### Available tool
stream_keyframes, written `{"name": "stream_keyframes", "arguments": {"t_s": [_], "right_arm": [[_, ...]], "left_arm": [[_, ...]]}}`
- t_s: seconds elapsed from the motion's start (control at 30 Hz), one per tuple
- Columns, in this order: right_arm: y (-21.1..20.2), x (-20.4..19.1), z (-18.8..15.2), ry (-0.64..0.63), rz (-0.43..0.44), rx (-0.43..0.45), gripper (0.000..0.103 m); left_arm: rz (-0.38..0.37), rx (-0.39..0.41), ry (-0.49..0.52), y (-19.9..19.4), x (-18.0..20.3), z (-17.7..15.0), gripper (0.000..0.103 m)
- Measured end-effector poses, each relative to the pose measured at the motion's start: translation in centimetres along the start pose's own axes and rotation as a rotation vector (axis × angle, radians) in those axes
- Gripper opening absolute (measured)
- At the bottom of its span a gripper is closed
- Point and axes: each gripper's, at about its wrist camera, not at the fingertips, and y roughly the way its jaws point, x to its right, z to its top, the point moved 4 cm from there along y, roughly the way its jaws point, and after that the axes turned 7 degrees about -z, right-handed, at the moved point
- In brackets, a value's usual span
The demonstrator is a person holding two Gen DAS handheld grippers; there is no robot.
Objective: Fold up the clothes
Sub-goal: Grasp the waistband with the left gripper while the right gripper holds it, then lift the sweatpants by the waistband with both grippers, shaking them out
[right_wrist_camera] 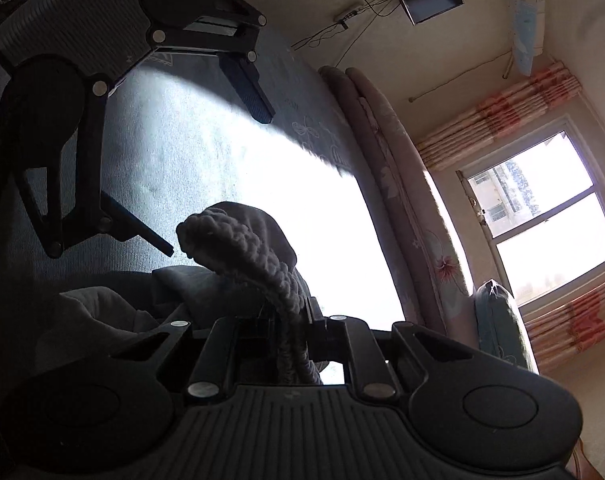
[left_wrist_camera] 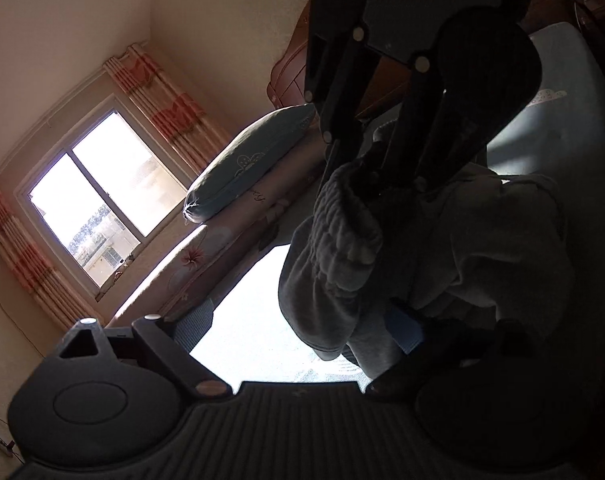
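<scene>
The right gripper (right_wrist_camera: 290,320) is clamped tight on the ribbed hem (right_wrist_camera: 242,248) of a grey sweatshirt (right_wrist_camera: 206,292), the thick elastic band bunched into a rope between its jaws and lifted off the bed (right_wrist_camera: 206,160). The left gripper (right_wrist_camera: 218,184) stands with its jaws wide apart just beside that same hem, one fingertip (right_wrist_camera: 164,246) close to the ribbing but not pressing it; nothing sits between its fingers.

In the left wrist view the right gripper (left_wrist_camera: 372,172) reaches down onto the hem (left_wrist_camera: 342,228), and the rest of the garment (left_wrist_camera: 482,240) lies heaped on the bed (left_wrist_camera: 574,120) beneath it, soft fleece in loose folds.

Beyond the sweatshirt, towards the window (right_wrist_camera: 542,216), the bed sheet lies flat and bare in a bright patch of sun, finely woven with faint printed outlines. Its far edge is bounded by a rolled floral quilt (right_wrist_camera: 402,184) lying along the window side. A pale blue pillow (left_wrist_camera: 246,164) with a stitched pattern rests on that quilt. A wooden headboard (left_wrist_camera: 290,76) closes the bed at the end past the pillow. Pleated curtains (right_wrist_camera: 502,116) with orange print frame the window.
</scene>
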Motion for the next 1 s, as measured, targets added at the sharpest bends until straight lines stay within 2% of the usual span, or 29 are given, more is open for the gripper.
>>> {"name": "stream_keyframes", "arguments": {"t_s": [0.07, 0.13, 0.33, 0.4, 0.47, 0.53, 0.57, 0.7, 0.77, 0.9, 1.0], "right_arm": [[-0.8, 0.3, 0.5, 0.025, 0.007, 0.001, 0.016], [-1.6, 0.7, 0.8, 0.052, 0.016, 0.002, 0.016], [-3.4, 1.2, 0.8, 0.114, 0.02, -0.009, 0.016], [-3.9, 1.5, 0.9, 0.132, 0.029, -0.011, 0.016], [-3.7, 1.9, 1.1, 0.132, 0.025, -0.012, 0.016], [-4.0, 2.0, 0.9, 0.132, 0.015, -0.019, 0.016], [-4.2, 2.0, 0.7, 0.137, 0.01, -0.021, 0.016], [-5.6, 2.4, -0.6, 0.201, -0.022, -0.02, 0.024], [-6.4, 2.6, -2.0, 0.238, -0.044, -0.043, 0.035], [-7.8, 2.8, -5.0, 0.301, -0.089, -0.096, 0.043], [-8.2, 2.6, -7.2, 0.32, -0.128, -0.136, 0.054]], "left_arm": [[0.029, 0.026, 0.071, 0.3, 0.6, 0.8, 0.071], [0.046, 0.054, 0.107, 0.7, 1.0, 1.7, 0.063], [0.048, 0.127, 0.255, 1.4, 4.1, 3.4, 0.062], [0.064, 0.136, 0.29, 2.0, 4.6, 3.7, 0.057], [0.078, 0.125, 0.269, 2.3, 4.2, 4.0, 0.03], [0.077, 0.111, 0.231, 2.3, 3.6, 4.5, 0.018], [0.078, 0.105, 0.225, 2.4, 3.3, 4.7, 0.015], [0.101, 0.101, 0.221, 3.3, 1.9, 5.8, 0.016], [0.116, 0.103, 0.212, 3.5, 1.5, 6.4, 0.016], [0.147, 0.104, 0.18, 3.8, 0.6, 7.6, 0.017], [0.176, 0.105, 0.128, 3.7, -0.4, 8.5, 0.017]]}}
